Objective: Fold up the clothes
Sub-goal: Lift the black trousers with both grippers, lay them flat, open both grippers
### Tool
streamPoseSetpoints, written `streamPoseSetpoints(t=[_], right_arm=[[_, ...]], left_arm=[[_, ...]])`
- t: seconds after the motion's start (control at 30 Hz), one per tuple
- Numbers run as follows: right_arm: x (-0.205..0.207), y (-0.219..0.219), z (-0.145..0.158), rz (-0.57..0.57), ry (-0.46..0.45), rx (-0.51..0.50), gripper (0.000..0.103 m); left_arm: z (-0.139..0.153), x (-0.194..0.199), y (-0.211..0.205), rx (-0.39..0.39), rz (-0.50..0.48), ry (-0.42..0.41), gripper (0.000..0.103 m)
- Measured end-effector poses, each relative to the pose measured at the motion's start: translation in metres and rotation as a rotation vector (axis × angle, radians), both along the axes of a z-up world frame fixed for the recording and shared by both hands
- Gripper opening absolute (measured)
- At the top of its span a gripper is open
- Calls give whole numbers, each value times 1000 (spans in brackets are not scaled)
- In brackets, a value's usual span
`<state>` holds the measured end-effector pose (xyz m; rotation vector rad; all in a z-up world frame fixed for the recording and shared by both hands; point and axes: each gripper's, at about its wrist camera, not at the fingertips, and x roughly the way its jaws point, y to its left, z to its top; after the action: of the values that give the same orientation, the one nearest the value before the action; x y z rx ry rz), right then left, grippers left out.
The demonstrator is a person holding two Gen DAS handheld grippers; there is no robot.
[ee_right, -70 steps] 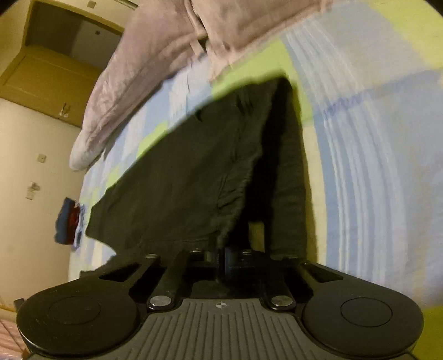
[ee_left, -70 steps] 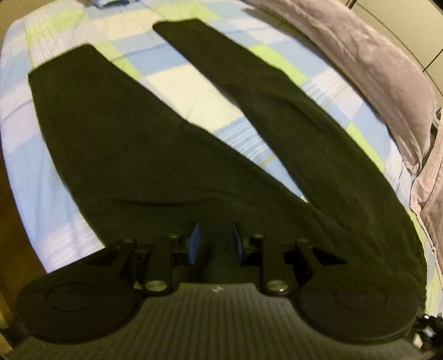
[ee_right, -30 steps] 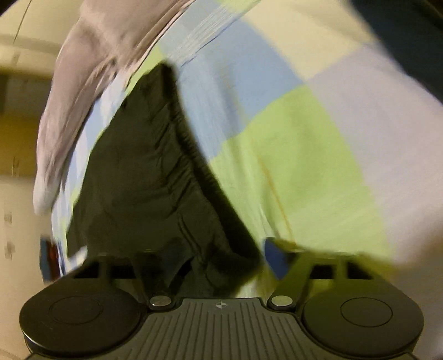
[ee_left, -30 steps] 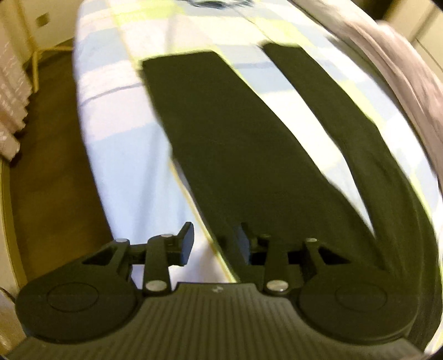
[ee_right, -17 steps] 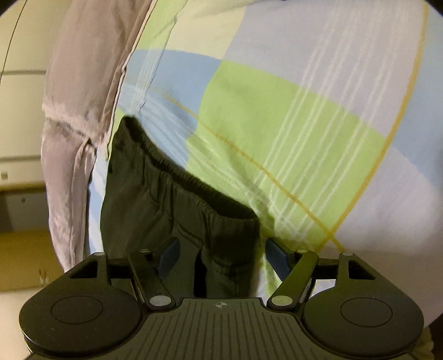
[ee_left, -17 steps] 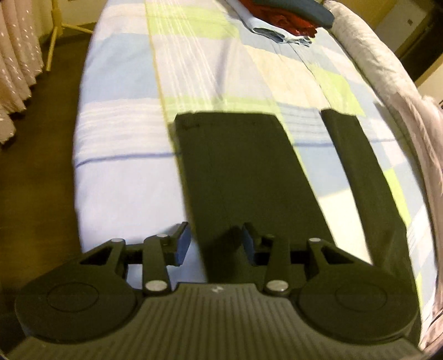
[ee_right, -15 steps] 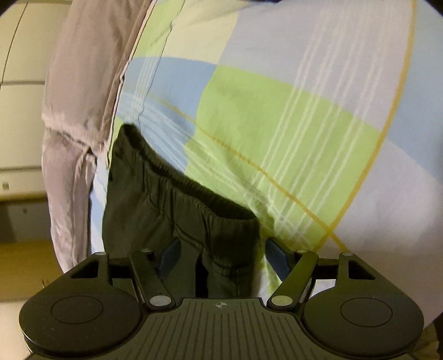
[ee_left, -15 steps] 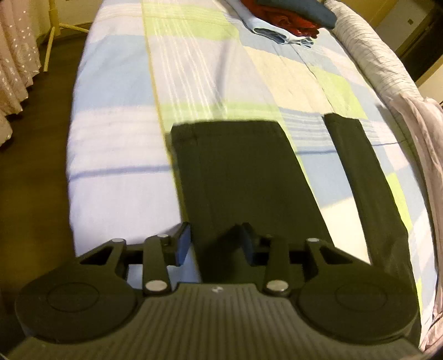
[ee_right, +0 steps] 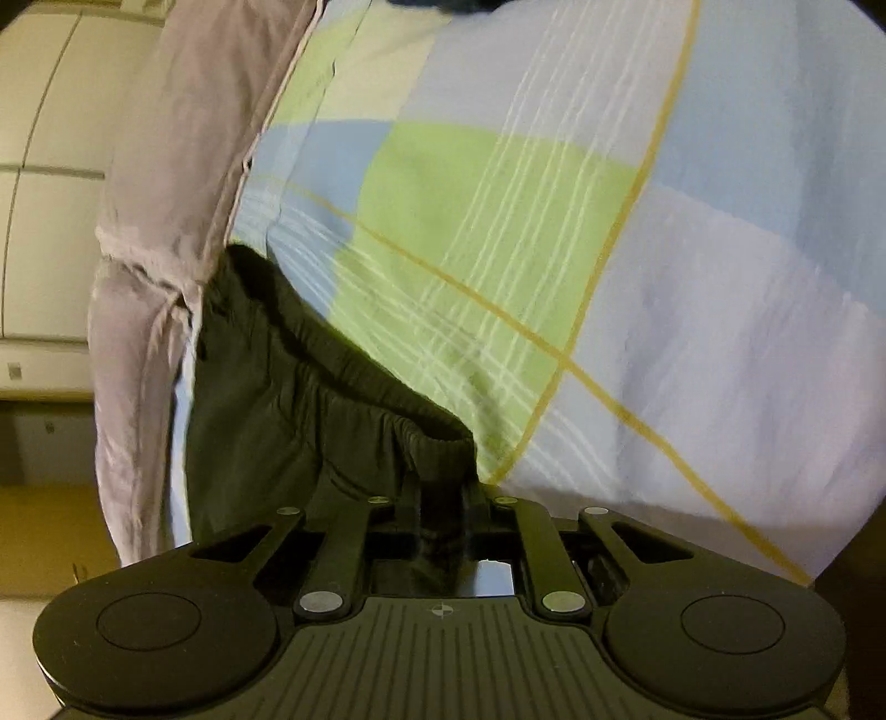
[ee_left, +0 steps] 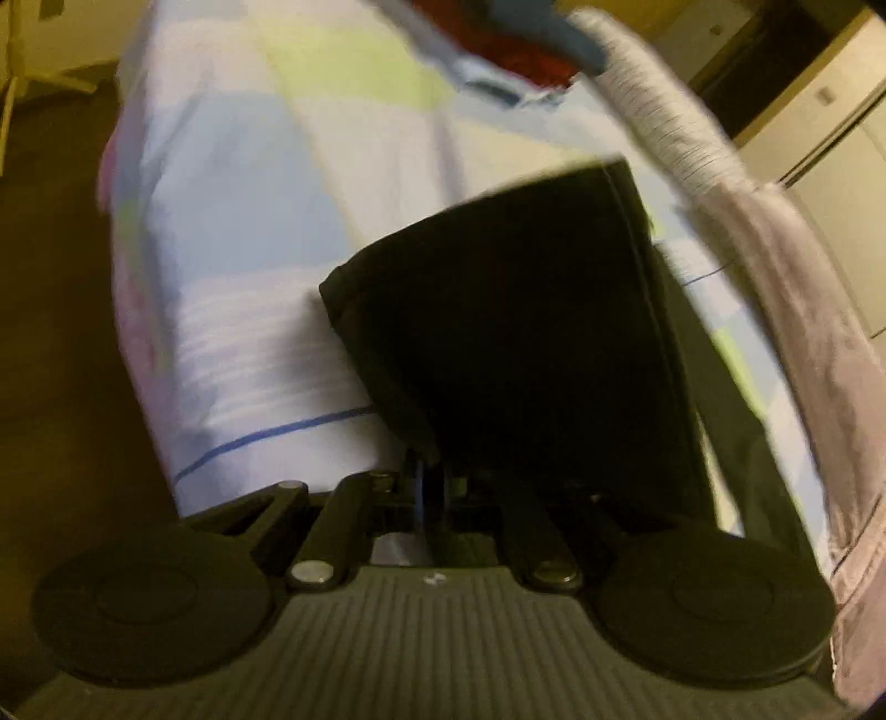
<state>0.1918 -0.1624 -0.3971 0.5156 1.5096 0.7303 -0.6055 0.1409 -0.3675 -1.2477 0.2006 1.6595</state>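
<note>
Black trousers lie on a bed with a checked sheet. In the left wrist view my left gripper [ee_left: 429,487] is shut on the near edge of one trouser leg [ee_left: 515,343] and holds it lifted off the sheet [ee_left: 260,232]; the view is blurred. In the right wrist view my right gripper [ee_right: 443,498] is shut on the near corner of the elastic waistband [ee_right: 343,365], which runs away to the upper left. Its pads are hidden by the cloth.
A pinkish-grey quilt [ee_right: 177,166] lies bunched along the bed's far side, also in the left wrist view [ee_left: 797,277]. Folded red and blue clothes [ee_left: 531,39] lie at the far end. The bed's left edge drops to a dark floor [ee_left: 50,332].
Both grippers were open half a second ago and have shut on the trousers. The left one has lifted the trouser leg and swung, blurring its view.
</note>
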Motion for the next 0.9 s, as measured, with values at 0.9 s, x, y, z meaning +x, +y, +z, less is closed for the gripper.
streamPoseSetpoints(t=[0.9], right_arm=[[-149, 91, 71, 723, -891, -505, 43]], left_arm=[[33, 59, 57, -319, -78, 771, 25]])
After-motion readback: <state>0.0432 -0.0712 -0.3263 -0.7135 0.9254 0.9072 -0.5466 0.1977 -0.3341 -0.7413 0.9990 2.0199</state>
